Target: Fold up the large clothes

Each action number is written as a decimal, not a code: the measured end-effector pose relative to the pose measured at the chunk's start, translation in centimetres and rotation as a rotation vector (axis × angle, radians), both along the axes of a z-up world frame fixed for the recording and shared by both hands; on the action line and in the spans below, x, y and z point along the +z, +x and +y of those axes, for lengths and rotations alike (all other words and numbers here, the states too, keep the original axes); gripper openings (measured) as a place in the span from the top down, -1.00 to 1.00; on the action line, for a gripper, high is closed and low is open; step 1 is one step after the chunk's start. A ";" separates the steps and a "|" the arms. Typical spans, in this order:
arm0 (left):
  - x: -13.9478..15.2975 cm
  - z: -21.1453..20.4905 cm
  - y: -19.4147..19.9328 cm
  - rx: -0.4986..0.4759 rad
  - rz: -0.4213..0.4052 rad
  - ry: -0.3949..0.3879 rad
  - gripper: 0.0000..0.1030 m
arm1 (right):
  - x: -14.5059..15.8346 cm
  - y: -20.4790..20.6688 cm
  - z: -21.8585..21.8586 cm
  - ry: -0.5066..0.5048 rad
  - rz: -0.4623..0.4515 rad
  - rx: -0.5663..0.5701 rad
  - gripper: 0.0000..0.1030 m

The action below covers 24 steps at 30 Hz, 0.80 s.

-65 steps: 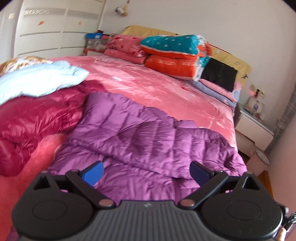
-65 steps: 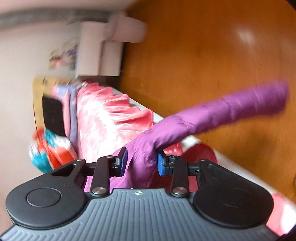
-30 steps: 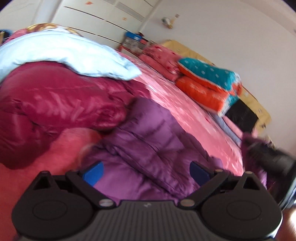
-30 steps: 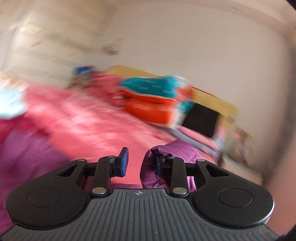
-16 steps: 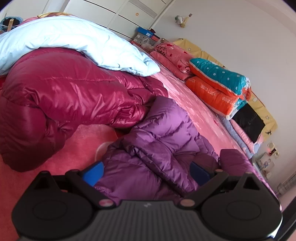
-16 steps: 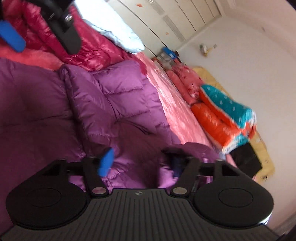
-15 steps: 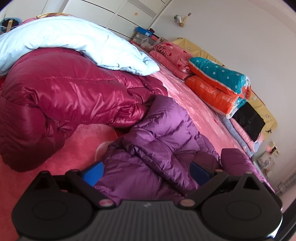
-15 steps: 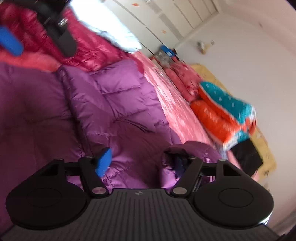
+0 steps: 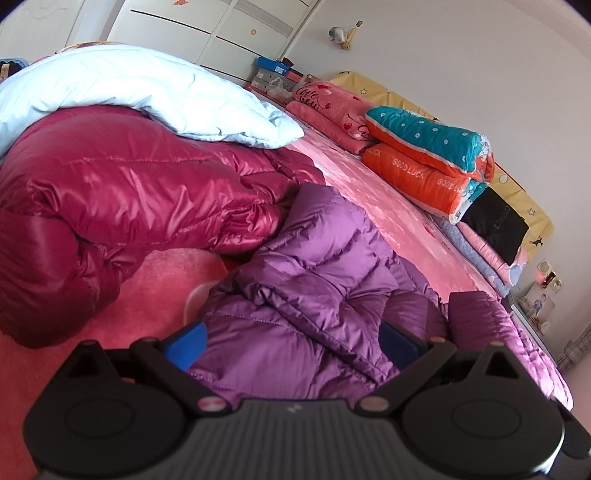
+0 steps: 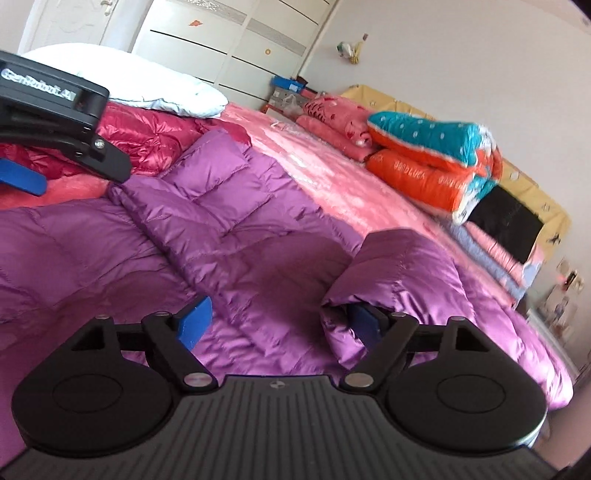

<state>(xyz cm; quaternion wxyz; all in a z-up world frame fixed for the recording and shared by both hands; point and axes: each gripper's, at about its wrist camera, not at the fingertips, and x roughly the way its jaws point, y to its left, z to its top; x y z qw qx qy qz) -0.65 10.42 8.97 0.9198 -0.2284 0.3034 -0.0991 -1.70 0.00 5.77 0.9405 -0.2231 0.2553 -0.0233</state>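
A purple puffer jacket (image 9: 314, 280) lies spread on the pink bed (image 9: 388, 206). My left gripper (image 9: 291, 343) hovers low over its near edge, jaws wide and open, with only quilted fabric below. In the right wrist view the jacket (image 10: 240, 240) fills the foreground, and its sleeve (image 10: 402, 266) lies folded inward across the body. My right gripper (image 10: 279, 323) is opening its jaws. The sleeve end drapes loosely over the right finger, and no pad presses on it. One blue finger (image 10: 22, 181) of the left gripper shows at the upper left.
A shiny red puffer jacket (image 9: 122, 206) is bunched at the left with a pale blue quilt (image 9: 147, 92) on top. Folded orange, teal and pink bedding (image 9: 424, 158) is stacked at the headboard. A white wardrobe (image 9: 207, 22) stands behind. The bed's edge runs along the right.
My right gripper swung the purple sleeve up from beside the bed onto the jacket, came down, and its jaws spread and let the sleeve go. The left gripper stayed open.
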 end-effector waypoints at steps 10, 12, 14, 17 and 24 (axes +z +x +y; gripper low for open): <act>1.0 -2.6 -1.6 -0.087 -0.055 0.087 -0.92 | 2.8 -6.3 -6.5 0.220 -0.121 -0.257 -0.95; 1.6 -3.5 -2.6 -0.129 -0.066 0.097 -0.92 | 3.6 -7.4 -10.4 0.376 -0.178 -0.371 -0.97; 2.6 -4.7 -3.7 -0.190 -0.081 0.097 -0.92 | 4.0 -8.2 -14.9 0.602 -0.204 -0.459 -0.97; 4.7 -6.1 -5.5 -0.290 -0.110 0.054 -0.92 | 3.6 -9.4 -20.2 0.903 -0.273 -0.538 -1.00; 9.3 -8.6 -6.5 -0.416 -0.192 -0.006 -0.94 | 2.4 -8.2 -23.0 1.009 -0.276 -0.579 -1.00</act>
